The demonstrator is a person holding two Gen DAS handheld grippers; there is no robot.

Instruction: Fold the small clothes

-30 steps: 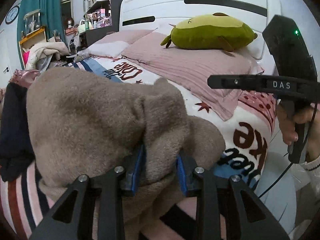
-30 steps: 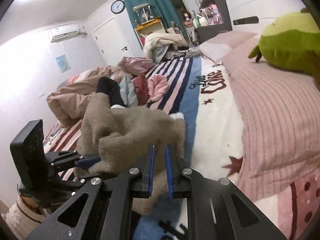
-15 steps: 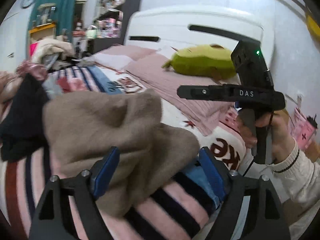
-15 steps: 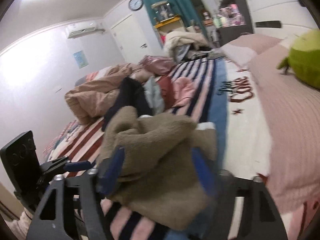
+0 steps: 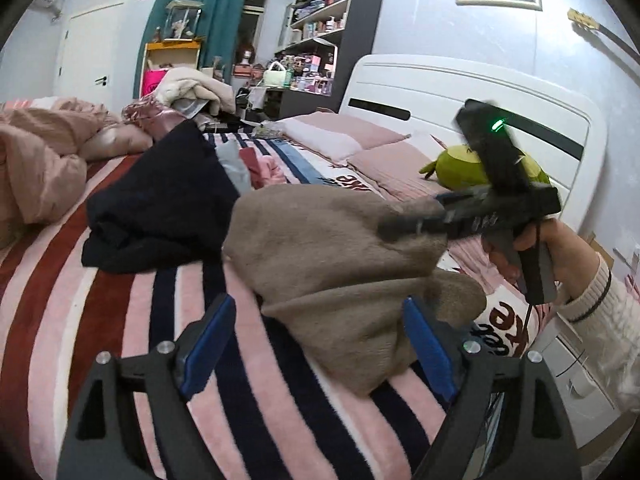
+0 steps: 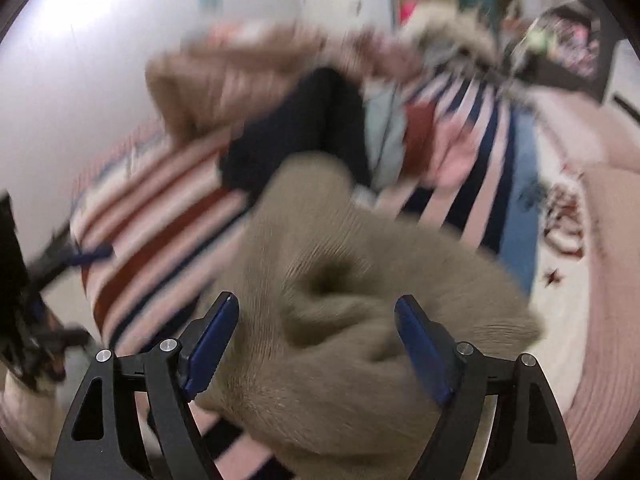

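Left gripper: the black two-finger left gripper (image 5: 316, 340) with blue pads stands wide apart; its jaws have just been opening. The garment's near edge lies between the pads, and neither pad presses on it.

Right gripper: the matching black right gripper (image 6: 316, 340) also stands wide, its jaws just having opened. The garment fills the gap between its blue pads; the view is blurred, so contact at the right pad cannot be told. In the left wrist view this same tool shows at right, blurred, above the garment's far end, with a green light lit on its black body.

Hand: a hand (image 5: 532, 248) in a cream knit sleeve grips that tool's handle.

Garment: a taupe fuzzy fleece garment (image 5: 340, 256) lies bunched on the bed, close in front of both tools, with a deep crease in its top in the right wrist view.

Bed cover: a plush blanket striped pink, navy, dark red and white (image 5: 132, 320) lies under the garment.

Clothes pile: a crumpled navy-black garment (image 5: 160, 212) touches the taupe one's far left side; grey, red and pink pieces lie just behind it.

Further off: pink ribbed pillows (image 5: 384, 160), a green avocado-shaped plush toy (image 5: 456, 166) and a white headboard (image 5: 460, 88).
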